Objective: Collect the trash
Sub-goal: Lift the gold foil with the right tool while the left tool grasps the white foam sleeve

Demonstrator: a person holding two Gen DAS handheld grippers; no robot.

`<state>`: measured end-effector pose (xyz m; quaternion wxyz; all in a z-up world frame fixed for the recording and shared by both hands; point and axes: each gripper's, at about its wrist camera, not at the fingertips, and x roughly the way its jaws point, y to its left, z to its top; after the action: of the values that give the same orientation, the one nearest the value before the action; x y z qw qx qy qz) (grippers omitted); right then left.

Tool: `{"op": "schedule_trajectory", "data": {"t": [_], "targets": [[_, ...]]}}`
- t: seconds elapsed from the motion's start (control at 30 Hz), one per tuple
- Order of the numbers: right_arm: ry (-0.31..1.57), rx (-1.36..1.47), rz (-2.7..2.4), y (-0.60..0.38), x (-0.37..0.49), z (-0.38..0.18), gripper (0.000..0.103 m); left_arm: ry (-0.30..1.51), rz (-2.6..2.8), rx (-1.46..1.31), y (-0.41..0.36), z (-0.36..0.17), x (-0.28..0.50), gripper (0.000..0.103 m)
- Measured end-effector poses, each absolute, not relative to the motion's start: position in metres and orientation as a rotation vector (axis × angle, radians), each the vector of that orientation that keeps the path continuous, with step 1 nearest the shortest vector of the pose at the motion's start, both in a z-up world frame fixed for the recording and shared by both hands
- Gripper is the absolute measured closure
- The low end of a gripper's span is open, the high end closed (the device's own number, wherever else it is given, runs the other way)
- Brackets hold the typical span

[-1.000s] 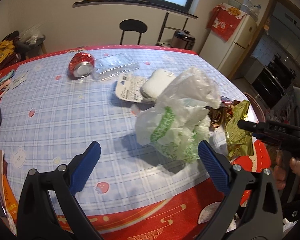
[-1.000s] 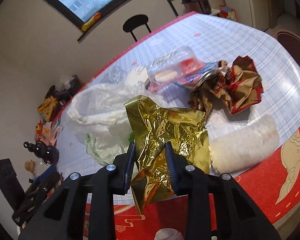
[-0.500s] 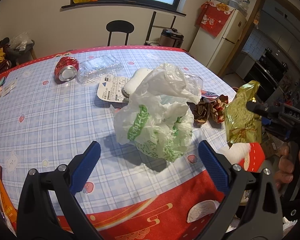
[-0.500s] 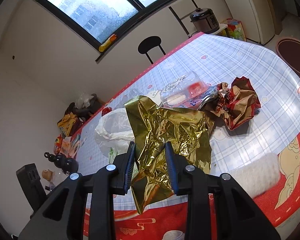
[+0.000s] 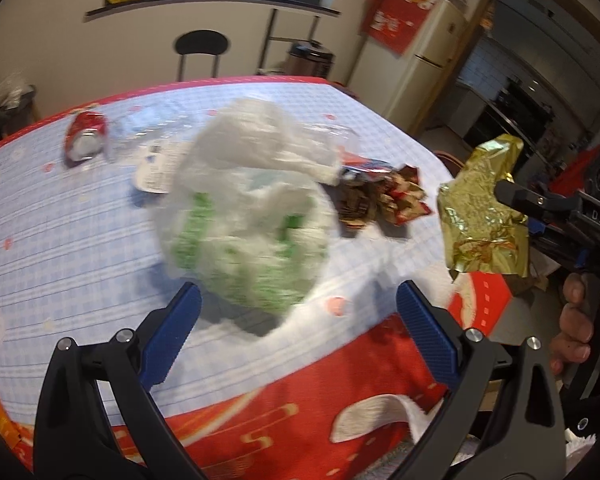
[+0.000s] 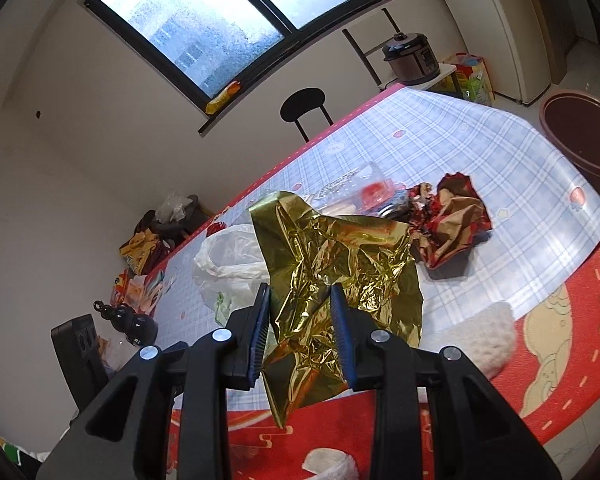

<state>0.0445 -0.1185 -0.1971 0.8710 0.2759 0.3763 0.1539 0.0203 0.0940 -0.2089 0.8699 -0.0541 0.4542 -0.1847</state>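
Note:
My right gripper (image 6: 300,300) is shut on a crumpled gold foil wrapper (image 6: 340,268), held in the air above the table's near edge; the same gold foil wrapper (image 5: 480,216) hangs at the right of the left wrist view. A white plastic bag with green print (image 5: 248,216) sits blurred on the checked tablecloth (image 5: 60,216), just beyond my left gripper (image 5: 296,312), which is open with nothing between its blue pads. The bag (image 6: 232,260) lies behind the foil in the right wrist view. A crumpled red and brown wrapper (image 6: 448,220) lies right of the bag.
A crushed red can (image 5: 84,136), a clear plastic tray (image 5: 140,128) and a white label (image 5: 154,168) lie farther back on the table. A black chair (image 5: 200,48) stands beyond. A brown bin (image 6: 584,132) stands on the floor past the table's right end.
The right gripper has lifted the gold foil off the table and drawn it back. The left gripper has swung rightward, so the bag now sits centred between its fingers and closer.

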Motion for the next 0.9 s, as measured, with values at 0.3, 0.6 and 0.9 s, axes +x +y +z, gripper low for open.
{"op": "schedule_trajectory", "data": {"t": [0.3, 0.6, 0.9], "targets": [[0.804, 0.551, 0.362, -0.166, 0.044, -0.199, 0.073, 1.058, -0.473, -0.140, 0.016, -0.237, 0.029, 0.017], [0.815, 0.532, 0.507, -0.225, 0.074, -0.196, 0.072, 1.082, -0.336, -0.231, -0.040, -0.240, 0.043, 0.019], [0.851, 0.559, 0.641, -0.270, 0.116, -0.214, 0.072, 1.034, -0.177, -0.340, -0.070, -0.220, 0.062, 0.019]]}}
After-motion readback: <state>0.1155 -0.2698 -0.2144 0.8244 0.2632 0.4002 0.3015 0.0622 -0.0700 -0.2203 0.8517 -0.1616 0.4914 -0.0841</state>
